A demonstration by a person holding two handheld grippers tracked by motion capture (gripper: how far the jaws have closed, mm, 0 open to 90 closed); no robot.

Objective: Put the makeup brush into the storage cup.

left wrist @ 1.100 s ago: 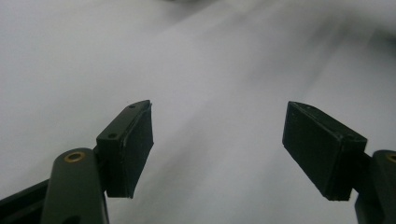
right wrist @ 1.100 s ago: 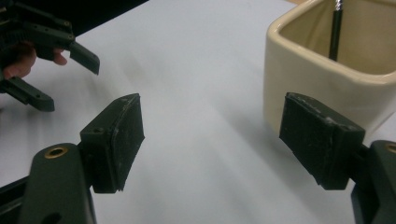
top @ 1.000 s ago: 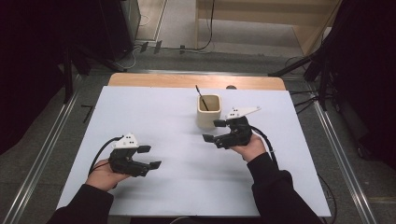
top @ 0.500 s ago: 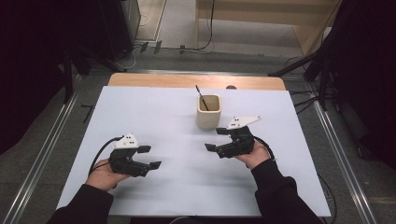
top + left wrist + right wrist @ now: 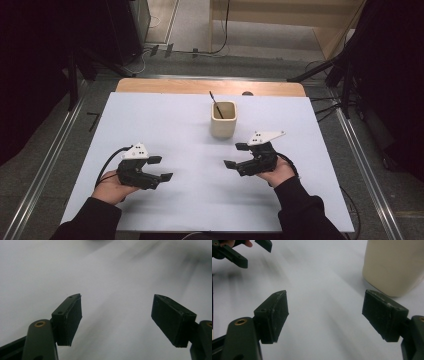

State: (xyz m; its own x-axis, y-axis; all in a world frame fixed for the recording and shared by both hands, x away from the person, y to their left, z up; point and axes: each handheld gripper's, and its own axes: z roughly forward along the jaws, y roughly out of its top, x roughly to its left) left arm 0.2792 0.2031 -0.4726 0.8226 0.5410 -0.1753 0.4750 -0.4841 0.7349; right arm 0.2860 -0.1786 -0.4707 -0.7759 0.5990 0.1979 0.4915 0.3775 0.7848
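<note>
My right gripper [image 5: 239, 155] has moved back from the cup [image 5: 223, 119], toward me and a little lower. A second ago it was right beside the cup; now it sits near it, not touching. Its jaws are wide apart with nothing between them. The cup stands upright in the middle of the white table [image 5: 150, 125], with a thin dark stick [image 5: 215, 103] leaning inside. My left gripper [image 5: 161, 168] has not moved, and it is spread wide and empty too. I think my hands are done with the cup for now.
</note>
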